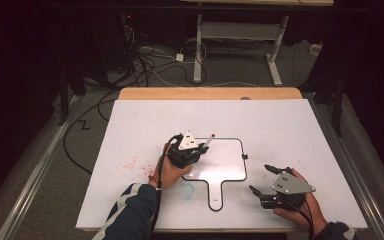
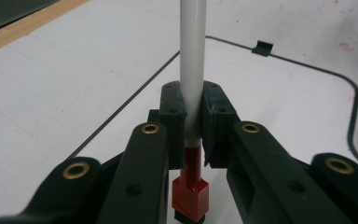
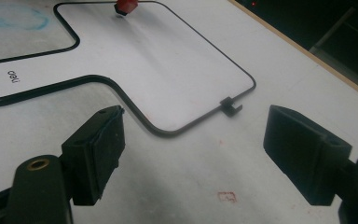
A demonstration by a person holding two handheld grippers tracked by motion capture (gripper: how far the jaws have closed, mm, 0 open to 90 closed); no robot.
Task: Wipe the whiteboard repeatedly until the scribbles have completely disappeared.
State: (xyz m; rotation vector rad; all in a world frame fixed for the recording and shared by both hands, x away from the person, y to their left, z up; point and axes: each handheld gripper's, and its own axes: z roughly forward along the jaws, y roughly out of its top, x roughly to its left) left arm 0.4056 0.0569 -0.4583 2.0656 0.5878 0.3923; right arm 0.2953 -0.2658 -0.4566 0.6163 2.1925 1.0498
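White sheeting is covering the table, with red smudges lying to the left of the left gripper. Nearest the person, the right gripper is sitting in the right hand over bare table, its jaws standing wide apart with nothing between them. In the right gripper view its pads are framing a stretch of table just short of the whiteboard's corner, where a small black clip is sticking out from the frame.

Ahead and to the left of that gripper, a small whiteboard with a thin black frame and a short handle is lying flat, its handle pointing back toward the person. A faint blue scribble is showing on the table just left of the handle.

Farther on, the left gripper is hovering over the board's left part, clenched on a marker. In the left gripper view the white barrel is running straight out between the pads, and the red end is sticking out behind them.
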